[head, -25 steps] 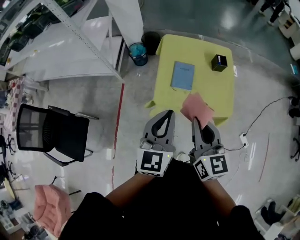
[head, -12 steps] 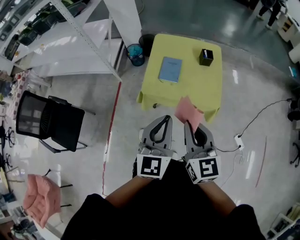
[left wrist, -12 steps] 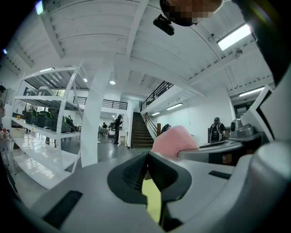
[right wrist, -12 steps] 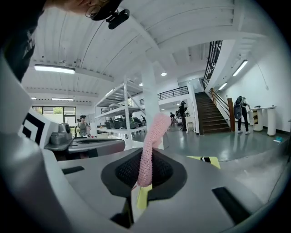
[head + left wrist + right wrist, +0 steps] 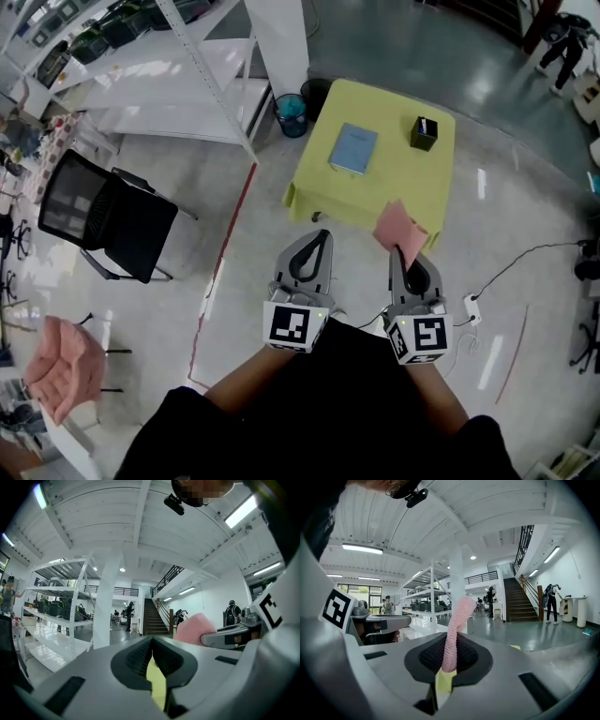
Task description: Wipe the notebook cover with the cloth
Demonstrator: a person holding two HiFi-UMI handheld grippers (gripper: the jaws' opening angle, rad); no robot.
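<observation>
A blue notebook [image 5: 353,149] lies flat on the small yellow table [image 5: 394,183] ahead of me in the head view. My right gripper [image 5: 401,251] is shut on a pink cloth [image 5: 399,228], which stands up from its jaws over the table's near edge. The right gripper view shows the same cloth [image 5: 453,631] pinched between the jaws of that gripper [image 5: 448,663]. My left gripper [image 5: 322,236] is shut with nothing in it, short of the table; the left gripper view shows that gripper [image 5: 152,641] with jaws pressed together and the pink cloth [image 5: 193,629] to its right.
A black box [image 5: 423,132] stands at the table's far right corner. A blue bin [image 5: 292,113] sits by the table's far left. A black office chair [image 5: 103,217] and white shelving [image 5: 178,80] are at left. A cable and socket [image 5: 468,307] lie on the floor at right.
The view has shifted: the table now sits slightly farther right and the grippers lower in frame. Both grippers keep the same state, the right still holding the cloth.
</observation>
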